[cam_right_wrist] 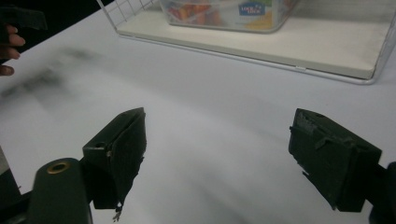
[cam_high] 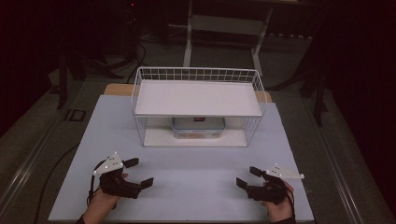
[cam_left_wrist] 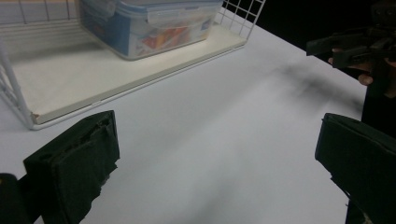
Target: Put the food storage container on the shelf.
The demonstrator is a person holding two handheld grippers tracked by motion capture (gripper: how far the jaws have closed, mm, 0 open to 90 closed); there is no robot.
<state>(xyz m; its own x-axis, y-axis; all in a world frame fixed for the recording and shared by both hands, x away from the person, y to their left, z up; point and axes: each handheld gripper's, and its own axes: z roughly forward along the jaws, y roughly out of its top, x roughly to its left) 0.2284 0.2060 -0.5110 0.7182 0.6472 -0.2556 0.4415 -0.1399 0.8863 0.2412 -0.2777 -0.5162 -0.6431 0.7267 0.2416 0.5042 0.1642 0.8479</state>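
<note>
Both grippers, left (cam_high: 138, 172) and right (cam_high: 248, 177), jaws apart (nothing held); approach food box (cam_high: 198, 127) level under rack (cam_high: 198, 99) shelf.

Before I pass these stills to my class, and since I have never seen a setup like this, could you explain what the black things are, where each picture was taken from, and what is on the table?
No robot here: a person holds a hand-held claw in each hand. The top picture looks down from above the table: the left claw and the right claw hover over the white table, both open and holding nothing. The other two pictures come from small cameras riding on the claws, looking along their black jaws; the left one also catches the other hand farther off. On the table stands a white wire rack with a flat upper shelf. On its lower shelf sits a clear plastic food box with a blue-trimmed lid and colourful contents.
</note>
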